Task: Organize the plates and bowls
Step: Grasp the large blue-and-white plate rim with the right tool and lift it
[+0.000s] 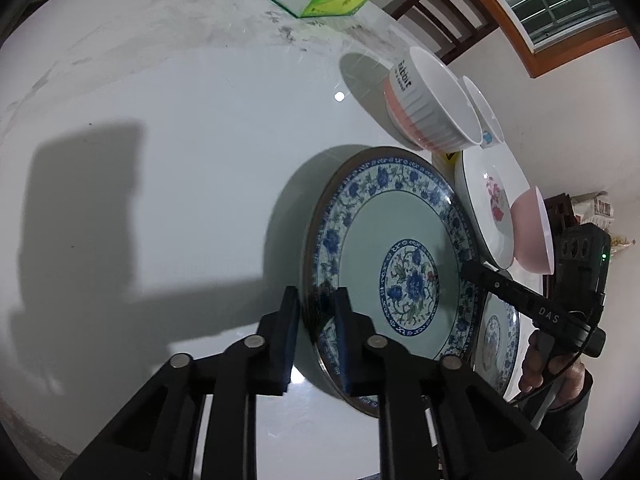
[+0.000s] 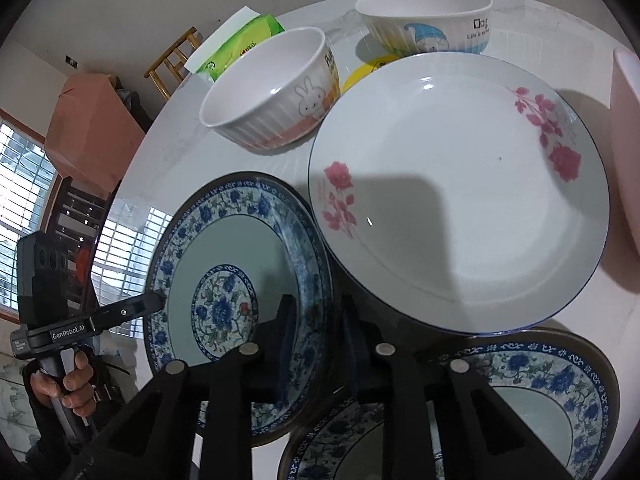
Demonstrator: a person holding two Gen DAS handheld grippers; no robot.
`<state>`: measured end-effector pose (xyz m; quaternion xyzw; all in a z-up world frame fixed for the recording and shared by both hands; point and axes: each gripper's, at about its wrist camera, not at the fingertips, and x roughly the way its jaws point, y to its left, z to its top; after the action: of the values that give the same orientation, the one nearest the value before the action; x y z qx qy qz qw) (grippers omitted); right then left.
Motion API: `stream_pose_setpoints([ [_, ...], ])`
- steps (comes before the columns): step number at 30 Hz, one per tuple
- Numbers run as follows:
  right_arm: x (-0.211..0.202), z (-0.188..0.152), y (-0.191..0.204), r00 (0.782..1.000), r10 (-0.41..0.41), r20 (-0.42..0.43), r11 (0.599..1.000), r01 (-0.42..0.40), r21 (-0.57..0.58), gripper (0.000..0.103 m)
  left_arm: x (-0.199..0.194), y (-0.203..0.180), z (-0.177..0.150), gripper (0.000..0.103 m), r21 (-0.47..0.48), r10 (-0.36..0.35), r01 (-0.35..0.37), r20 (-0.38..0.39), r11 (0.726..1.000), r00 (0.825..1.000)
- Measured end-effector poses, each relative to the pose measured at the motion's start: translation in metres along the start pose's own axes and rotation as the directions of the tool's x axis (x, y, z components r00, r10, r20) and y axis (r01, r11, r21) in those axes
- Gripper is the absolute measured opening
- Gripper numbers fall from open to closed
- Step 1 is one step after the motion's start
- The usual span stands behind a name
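A: Your left tongs and right tongs both look clamped on opposite rims of the blue plate, tilted above the table.

B: Uneven pull could slip it onto the second blue plate.

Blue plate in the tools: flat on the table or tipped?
Tipped. The blue plate stands steeply on edge, opposite rims clamped by the left tool and right tool.

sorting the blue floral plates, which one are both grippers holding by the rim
The blue floral plate left of the pink-rose plate: left gripper and right gripper each straddle its rim. The second blue plate lies ungripped, partly under the rose plate.
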<state>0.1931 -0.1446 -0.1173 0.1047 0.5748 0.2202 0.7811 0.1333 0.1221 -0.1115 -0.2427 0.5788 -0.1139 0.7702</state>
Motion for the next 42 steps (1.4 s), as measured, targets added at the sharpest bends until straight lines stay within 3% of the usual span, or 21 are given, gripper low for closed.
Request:
stream_pose_setpoints([
  [8,-0.003,-0.012,0.017,0.999,-0.026,0.019,1.0,0.026,-0.012,0.018,-0.01,0.002,0.001,0.014,0.046,0.058,-0.059,0.025,0.997,0.998],
  [25,0.008,-0.038,0.071,1.0,0.031,0.005,1.0,-0.031,0.001,0.018,-0.067,0.044,-0.011,0.015,0.07,0.164,-0.171,0.096,0.983,0.982],
  [42,0.024,-0.035,0.079,1.0,-0.002,0.028,1.0,0.002,0.006,0.02,-0.054,0.072,-0.007,0.017,0.066,0.157,-0.168,0.148,0.984,0.977],
])
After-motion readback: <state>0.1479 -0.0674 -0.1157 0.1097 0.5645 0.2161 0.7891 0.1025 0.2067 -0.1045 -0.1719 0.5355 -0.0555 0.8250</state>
